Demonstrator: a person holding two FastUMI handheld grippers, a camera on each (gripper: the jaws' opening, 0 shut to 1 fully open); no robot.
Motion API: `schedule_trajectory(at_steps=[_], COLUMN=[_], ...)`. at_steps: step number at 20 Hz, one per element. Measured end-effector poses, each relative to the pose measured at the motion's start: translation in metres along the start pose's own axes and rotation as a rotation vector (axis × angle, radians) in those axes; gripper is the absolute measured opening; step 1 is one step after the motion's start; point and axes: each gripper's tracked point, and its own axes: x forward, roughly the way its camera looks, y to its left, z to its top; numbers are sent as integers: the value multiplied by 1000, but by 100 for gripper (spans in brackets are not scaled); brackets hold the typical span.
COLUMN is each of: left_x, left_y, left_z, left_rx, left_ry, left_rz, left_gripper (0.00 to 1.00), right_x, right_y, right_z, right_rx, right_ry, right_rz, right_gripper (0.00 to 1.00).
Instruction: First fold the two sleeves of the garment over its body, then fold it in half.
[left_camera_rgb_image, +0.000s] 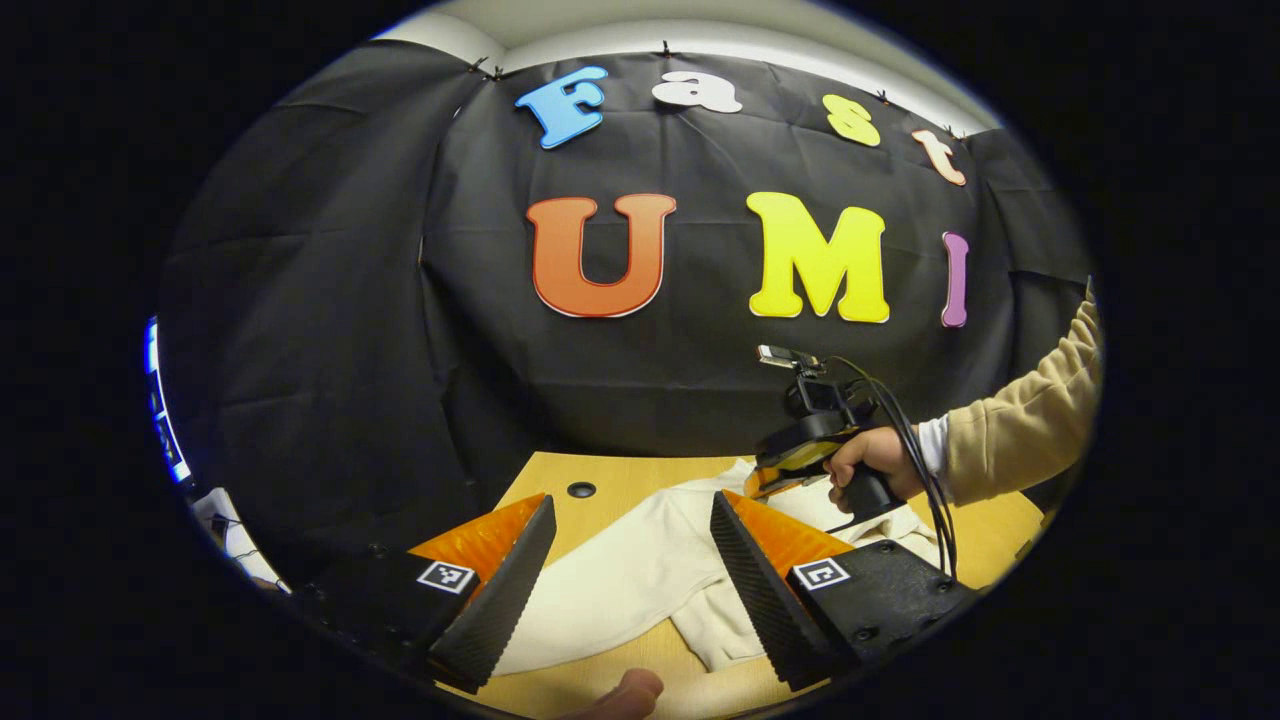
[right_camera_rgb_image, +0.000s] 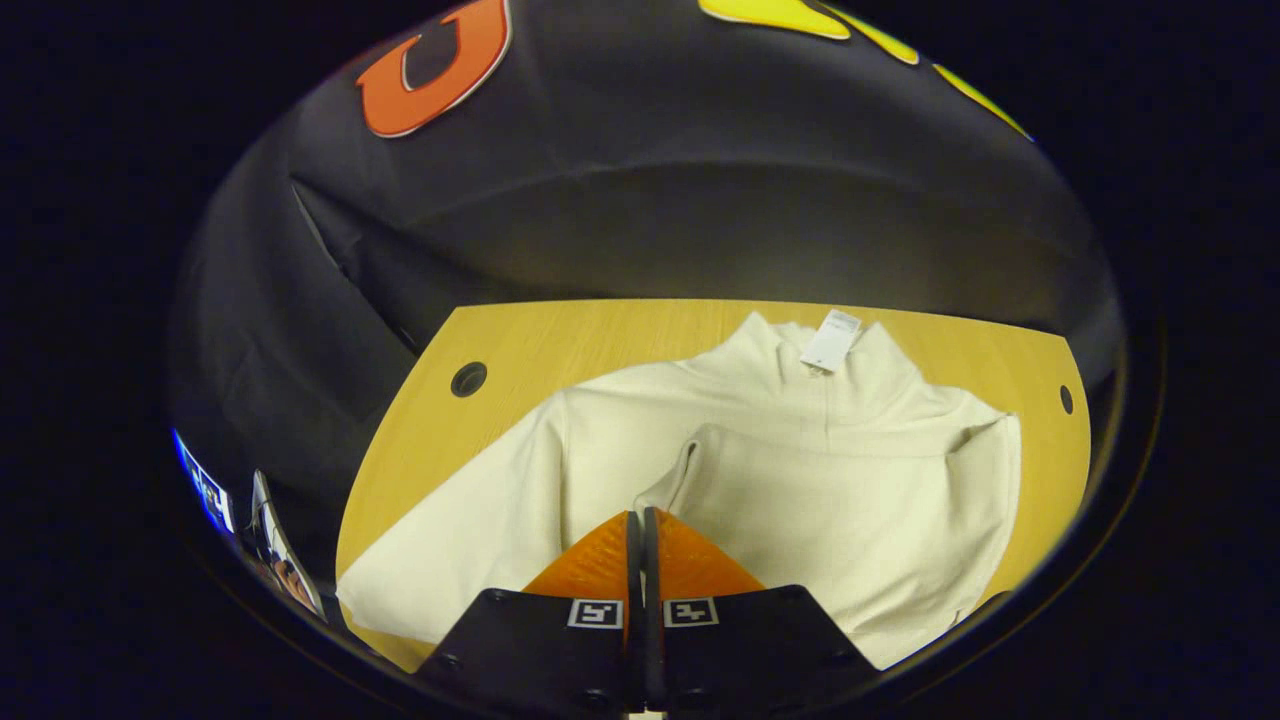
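Left gripper view: the left gripper (left_camera_rgb_image: 630, 520) hovers with fingers spread wide above the cream garment (left_camera_rgb_image: 620, 580) on the wooden table (left_camera_rgb_image: 620, 475). Farther right, a hand (left_camera_rgb_image: 870, 460) in a tan sleeve (left_camera_rgb_image: 1020, 425) holds the right gripper (right_camera_rgb_image: 640, 525), its fingers pressed together, gripping nothing visible, over the garment's folded sleeve (right_camera_rgb_image: 800, 480).

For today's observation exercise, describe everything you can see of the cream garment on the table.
The garment is a cream, soft-looking knit top with a stand-up collar and a white tag at the neck. It lies flat on the wooden table, collar toward the wall. One sleeve is folded across its body; the other sleeve still lies spread outward. The right gripper is closed at the folded cuff.
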Motion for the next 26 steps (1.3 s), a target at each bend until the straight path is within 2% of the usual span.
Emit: schedule_trajectory(at_steps=[4,6,7,8,9,10,11,13,15,16,17,20,26], left_x=[-6,-14,-18,-21,-25,-28,-31,-36,-37,-37,-35,-33,-31], left_y=[16,21,23,24,25,25,28,25,17,14,13,11,22], left_z=[-14,-21,-24,-25,-26,-25,-26,-23,-18,-17,-17,-17,-20], left_rx=[-50,-71,-71,-63,-47,-28,-12,-17,-31,-34,-37,-59,-70], left_ry=[27,39,43,45,44,38,38,32,34,36,42,51,65], left_rz=[50,69,80,88,96,107,117,110,103,105,111,129,224], left_gripper=[100,100,99,100,99,99,99,99,99,99,99,99,99], right_x=[26,28,29,28,24,18,11,-8,-34,-49,-65,-110,-189], right_y=[17,18,20,25,26,31,29,30,21,12,6,-27,-110], right_z=[-13,-19,-19,-19,-14,-11,-10,-4,7,14,16,24,10], right_rx=[-95,-83,-66,-49,-46,-43,-51,-58,-68,-74,-76,-80,-88], right_ry=[26,37,38,34,27,18,7,-16,-53,-73,-88,-136,-192], right_rz=[-35,-49,-33,-10,-6,17,15,39,45,42,42,40,-7], right_gripper=[0,1,0,5,3,19,20,35,68,89,84,89,94])
